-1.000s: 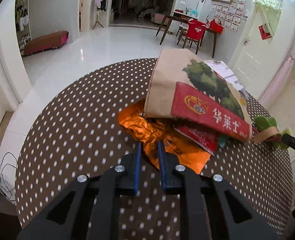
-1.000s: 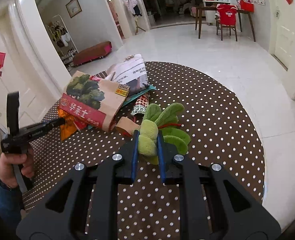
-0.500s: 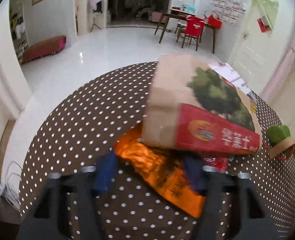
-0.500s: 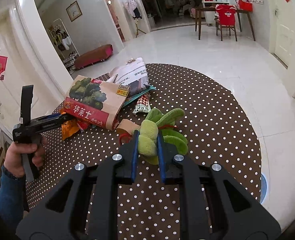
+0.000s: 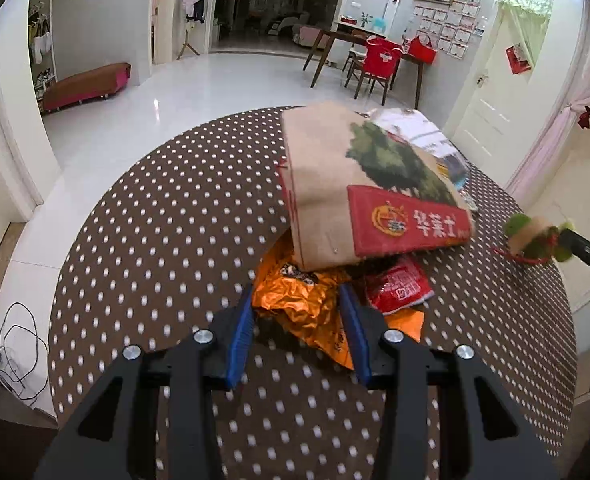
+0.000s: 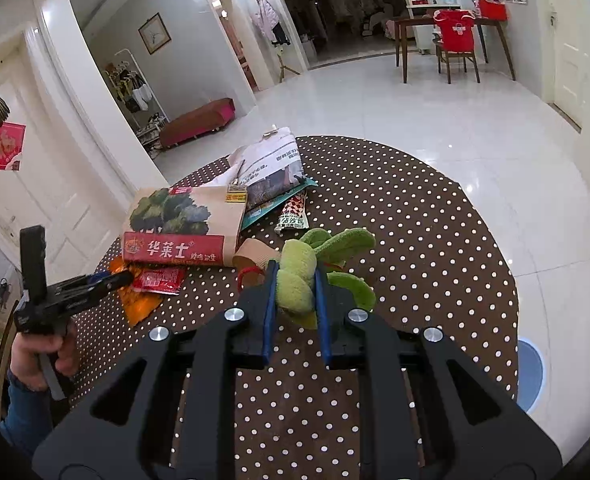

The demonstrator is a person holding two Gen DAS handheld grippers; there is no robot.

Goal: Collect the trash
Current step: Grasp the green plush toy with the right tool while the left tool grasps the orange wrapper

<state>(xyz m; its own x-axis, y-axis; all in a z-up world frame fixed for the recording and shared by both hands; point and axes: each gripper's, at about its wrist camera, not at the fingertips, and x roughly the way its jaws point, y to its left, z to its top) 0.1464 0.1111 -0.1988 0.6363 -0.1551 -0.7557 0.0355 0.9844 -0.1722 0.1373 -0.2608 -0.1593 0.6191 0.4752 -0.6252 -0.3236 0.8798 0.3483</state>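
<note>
A crumpled orange wrapper [image 5: 307, 300] lies on the round dotted table [image 5: 175, 220], partly under a brown paper bag [image 5: 335, 184] with a red band. My left gripper [image 5: 298, 300] is open, its blue pads on either side of the wrapper's crumpled end. A small red packet [image 5: 399, 286] lies just right of it. My right gripper [image 6: 295, 280] is shut on a green plush toy [image 6: 299, 280] with a tan tag and red loop, held at the table surface. The bag [image 6: 183, 224], wrapper [image 6: 143, 304] and left gripper [image 6: 115, 280] also show in the right wrist view.
A white printed bag [image 6: 271, 168], a teal packet [image 6: 271, 210] and a small patterned wrapper [image 6: 293, 216] lie behind the paper bag. A blue round object [image 6: 531, 372] sits on the floor past the table's right edge. The table edge [image 5: 75, 256] is close on the left.
My left gripper has opened from shut and moved forward around the orange wrapper's crumpled end. My right gripper still holds the plush toy and has shifted it slightly.
</note>
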